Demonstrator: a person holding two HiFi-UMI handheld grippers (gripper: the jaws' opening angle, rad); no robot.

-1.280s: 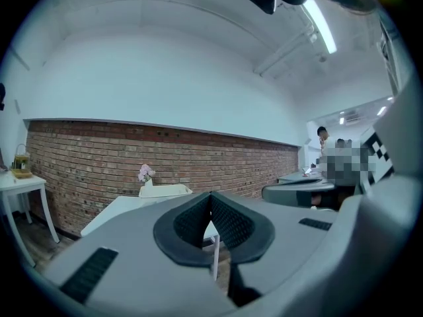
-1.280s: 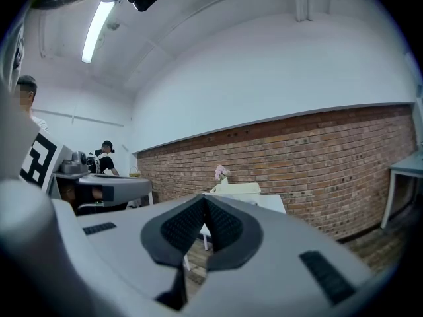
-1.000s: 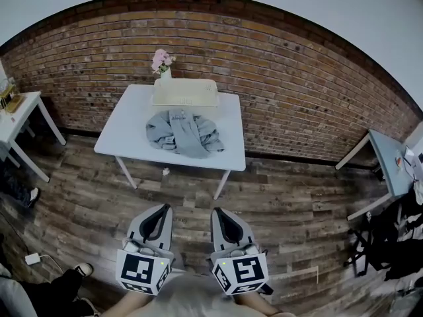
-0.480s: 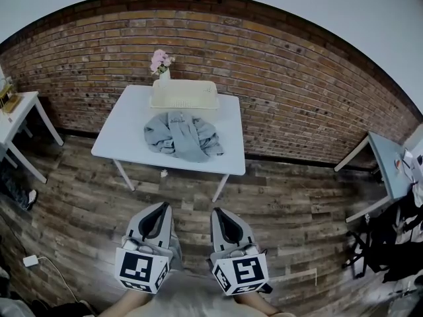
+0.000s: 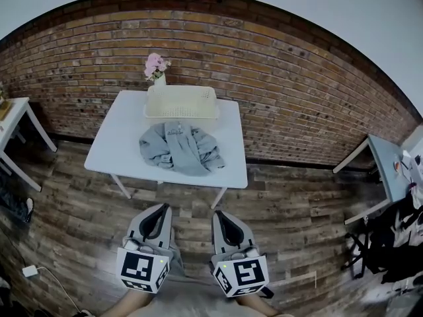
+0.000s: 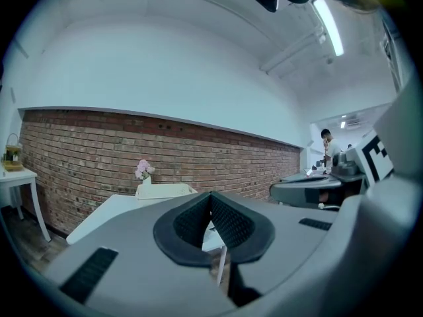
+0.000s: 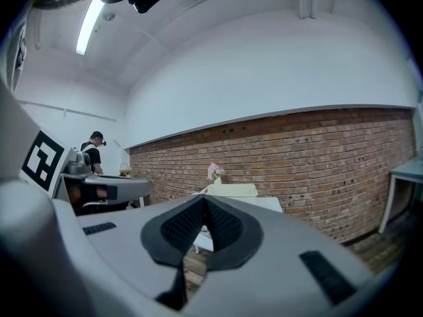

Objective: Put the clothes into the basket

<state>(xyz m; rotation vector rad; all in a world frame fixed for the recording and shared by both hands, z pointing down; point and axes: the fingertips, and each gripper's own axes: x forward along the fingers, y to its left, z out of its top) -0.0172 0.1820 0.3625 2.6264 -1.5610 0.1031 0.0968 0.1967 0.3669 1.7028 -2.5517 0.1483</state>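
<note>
Standing short of counter (image 5: 109, 147) | left tool (image 5: 161, 209), right tool (image 5: 219, 212) closed, empty | risk: partial grab drags clothes (image 5: 177, 148) off front edge, shoves basket (image 5: 182, 113).

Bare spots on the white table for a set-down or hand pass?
Two free strips on the table: left, between its left edge and the grey clothes; right, between the clothes and the right edge. Only a thin margin along the front. Crowded down the middle: basket at the back, clothes just in front, little gap between them.
</note>
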